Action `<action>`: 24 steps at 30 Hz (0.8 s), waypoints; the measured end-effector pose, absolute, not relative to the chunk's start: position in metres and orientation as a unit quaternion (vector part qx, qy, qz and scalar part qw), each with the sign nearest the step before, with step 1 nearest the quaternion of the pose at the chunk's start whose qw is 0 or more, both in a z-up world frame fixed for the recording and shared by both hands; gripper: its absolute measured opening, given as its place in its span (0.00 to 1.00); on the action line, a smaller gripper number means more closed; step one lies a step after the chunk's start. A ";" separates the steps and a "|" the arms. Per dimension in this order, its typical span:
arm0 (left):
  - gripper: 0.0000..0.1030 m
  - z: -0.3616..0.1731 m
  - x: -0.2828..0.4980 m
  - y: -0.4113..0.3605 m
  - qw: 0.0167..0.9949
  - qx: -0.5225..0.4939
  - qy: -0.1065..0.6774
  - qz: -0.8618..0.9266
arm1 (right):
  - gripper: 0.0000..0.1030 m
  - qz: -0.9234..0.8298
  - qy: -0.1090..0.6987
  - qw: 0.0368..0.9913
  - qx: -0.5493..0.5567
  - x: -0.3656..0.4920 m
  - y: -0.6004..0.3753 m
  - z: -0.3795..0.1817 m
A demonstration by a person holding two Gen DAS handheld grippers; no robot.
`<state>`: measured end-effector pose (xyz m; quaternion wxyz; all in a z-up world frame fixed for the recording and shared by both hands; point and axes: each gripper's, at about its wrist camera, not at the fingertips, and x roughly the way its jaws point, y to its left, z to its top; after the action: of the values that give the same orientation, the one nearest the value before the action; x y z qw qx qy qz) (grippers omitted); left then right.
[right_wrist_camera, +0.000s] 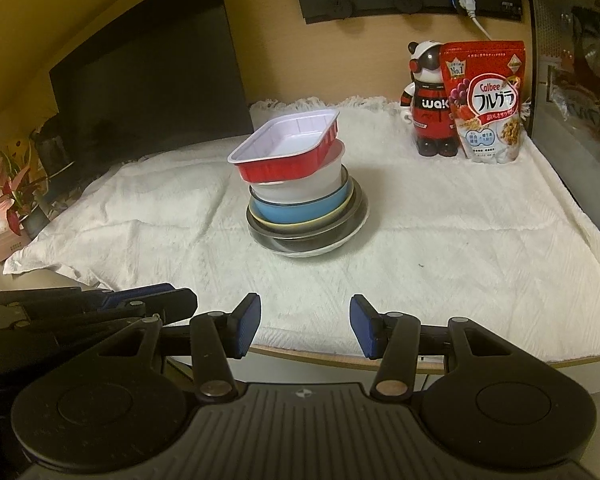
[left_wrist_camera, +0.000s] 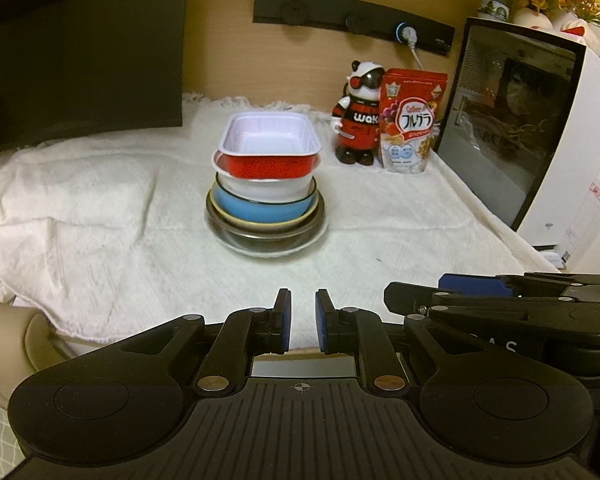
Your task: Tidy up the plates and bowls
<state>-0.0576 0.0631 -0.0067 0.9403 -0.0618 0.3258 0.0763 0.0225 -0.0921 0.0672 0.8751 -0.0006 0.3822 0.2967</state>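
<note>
Nearest the left wrist camera, the left gripper (left_wrist_camera: 303, 320) hovers over the near edge of the surface (left_wrist_camera: 400, 240), its blue pads (left_wrist_camera: 285, 320) parted by a narrow gap with nothing between them. At lower right the right gripper (left_wrist_camera: 500, 300) shows side-on. Farther in, at the middle of the white cloth (left_wrist_camera: 100, 208), stands the stack (left_wrist_camera: 266, 192): a red tray (left_wrist_camera: 270, 148) on top, then a white bowl (left_wrist_camera: 276, 188), a blue bowl (left_wrist_camera: 260, 208), and a dark plate (left_wrist_camera: 266, 234) over a white plate (left_wrist_camera: 276, 250) at the bottom. The tray's long axis runs left to right here, one long red side facing the camera. A panda figure (left_wrist_camera: 358, 116) and a cereal bag (left_wrist_camera: 412, 120) stand behind and to the right, near a white appliance (left_wrist_camera: 540, 120).

From the right wrist, the right gripper (right_wrist_camera: 303, 330) hangs at the surface's front edge, pads (right_wrist_camera: 249, 328) spread wide and empty. The left gripper (right_wrist_camera: 100, 304) lies at lower left. The stack (right_wrist_camera: 306, 196) sits mid-cloth, well apart from both grippers. The tray (right_wrist_camera: 286, 148) tilts, its left end lower, and its long axis runs from near left to far right. The figure (right_wrist_camera: 428, 100) and bag (right_wrist_camera: 486, 100) stand at the rear right, touching or nearly so.
</note>
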 end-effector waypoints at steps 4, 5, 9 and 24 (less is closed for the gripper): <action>0.15 -0.007 -0.058 0.063 0.940 -0.062 0.326 0.076 | 0.48 0.296 0.383 0.875 -0.001 0.022 -0.092 0.067; 0.15 -0.007 -0.058 0.064 0.940 -0.063 0.327 0.076 | 0.48 0.296 0.383 0.875 -0.001 0.022 -0.091 0.067; 0.15 -0.007 -0.061 0.064 0.940 -0.066 0.325 0.077 | 0.48 0.296 0.384 0.874 -0.003 0.020 -0.091 0.067; 0.15 -0.007 -0.064 0.065 0.939 -0.069 0.326 0.081 | 0.48 0.300 0.387 0.872 -0.007 0.019 -0.089 0.066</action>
<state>-0.0636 0.0650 -0.0072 0.9393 -0.0694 0.3260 0.0814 0.0188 -0.0890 0.0665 0.8719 -0.0067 0.3873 0.2995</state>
